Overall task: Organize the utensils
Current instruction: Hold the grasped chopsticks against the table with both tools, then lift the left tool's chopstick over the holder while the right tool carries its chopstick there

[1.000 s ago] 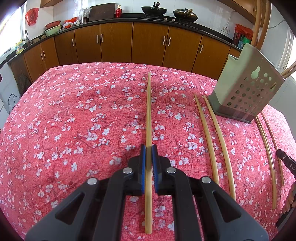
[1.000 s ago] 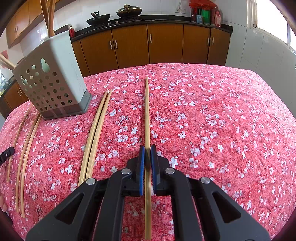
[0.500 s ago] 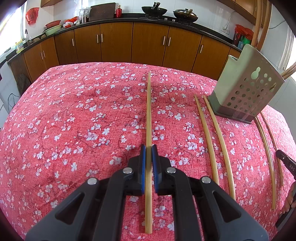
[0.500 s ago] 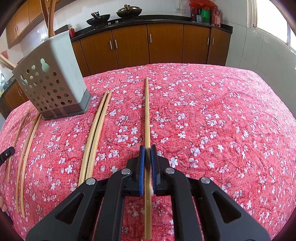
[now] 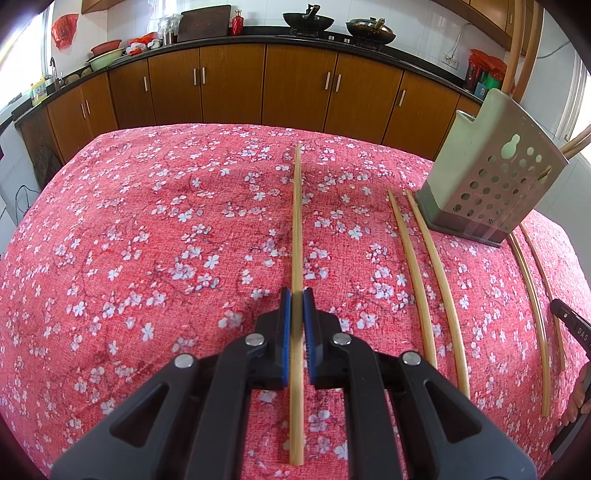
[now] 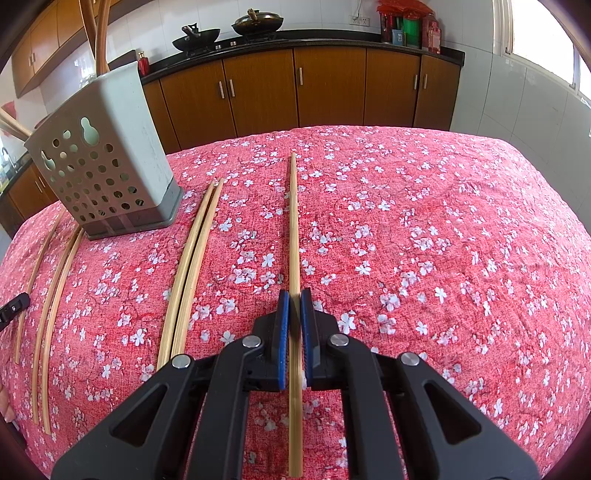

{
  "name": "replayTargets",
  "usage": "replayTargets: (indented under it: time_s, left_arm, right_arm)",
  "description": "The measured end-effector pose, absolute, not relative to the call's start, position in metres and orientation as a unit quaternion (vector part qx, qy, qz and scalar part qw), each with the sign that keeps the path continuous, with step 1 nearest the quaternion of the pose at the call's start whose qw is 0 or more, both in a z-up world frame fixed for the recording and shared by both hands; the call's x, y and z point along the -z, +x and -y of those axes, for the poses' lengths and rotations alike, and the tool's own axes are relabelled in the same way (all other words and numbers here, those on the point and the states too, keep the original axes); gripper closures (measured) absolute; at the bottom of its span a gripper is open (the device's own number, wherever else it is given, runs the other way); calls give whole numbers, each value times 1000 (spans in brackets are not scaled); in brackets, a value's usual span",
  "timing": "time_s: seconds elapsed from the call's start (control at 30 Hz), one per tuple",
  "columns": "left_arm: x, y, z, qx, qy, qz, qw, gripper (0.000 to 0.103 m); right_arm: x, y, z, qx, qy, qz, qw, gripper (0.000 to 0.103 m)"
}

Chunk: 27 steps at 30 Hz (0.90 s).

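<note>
From the left wrist: left gripper (image 5: pixel 296 295) clamped, blue pads tight on a single chopstick (image 5: pixel 296 221) running straight ahead over the red floral cloth (image 5: pixel 147 240). Two more loose chopsticks (image 5: pixel 424 266) lying to the right, just beside the base of the perforated grey holder (image 5: pixel 491 177), with another pair (image 5: pixel 532 295) past the holder near the table's right edge. Holder already carrying a few sticks upright. Judged to be the pick-up step: stick gripped, not yet carried across; whether lifted clear of the cloth, impossible to tell. From the right wrist: right gripper (image 6: pixel 294 295) likewise shut on a chopstick (image 6: pixel 293 221), pointing away, holder (image 6: pixel 103 162) off to the left with a loose pair (image 6: pixel 192 266) between. Next move likely calling for a lift, a tilt toward vertical and a careful aim at the holder's open top, one hand at a time to avoid crossing. Soft, slightly textured cloth over the table; behind, brown kitchen cabinets (image 6: pixel 332 92), dark counter, woks (image 5: pixel 308 18) on the stove, white tiled wall.
</note>
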State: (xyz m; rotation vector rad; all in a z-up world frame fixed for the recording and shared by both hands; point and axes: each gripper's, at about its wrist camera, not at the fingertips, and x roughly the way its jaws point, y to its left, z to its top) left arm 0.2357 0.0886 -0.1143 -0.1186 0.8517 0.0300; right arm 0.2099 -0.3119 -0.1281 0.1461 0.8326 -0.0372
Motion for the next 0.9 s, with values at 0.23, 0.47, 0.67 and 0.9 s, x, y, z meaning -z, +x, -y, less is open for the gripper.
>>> replayTargets:
  time_s: [0.23, 0.47, 0.67, 0.9]
  left_arm:
    - [115, 236, -88, -14, -58, -413, 909, 92]
    - [115, 234, -83, -14, -51, -413, 909, 92]
    - [115, 214, -76, -8, -19, -416, 909, 92]
    - [97, 195, -70, -8, 9, -402, 916, 95]
  right_arm:
    - [128, 211, 312, 18, 71, -404, 912, 95]
    - [127, 209, 311, 18, 71, -405, 912, 95]
    - [128, 191, 311, 7, 71, -404, 912, 95]
    - [107, 178, 313, 10, 67, -382, 922, 96]
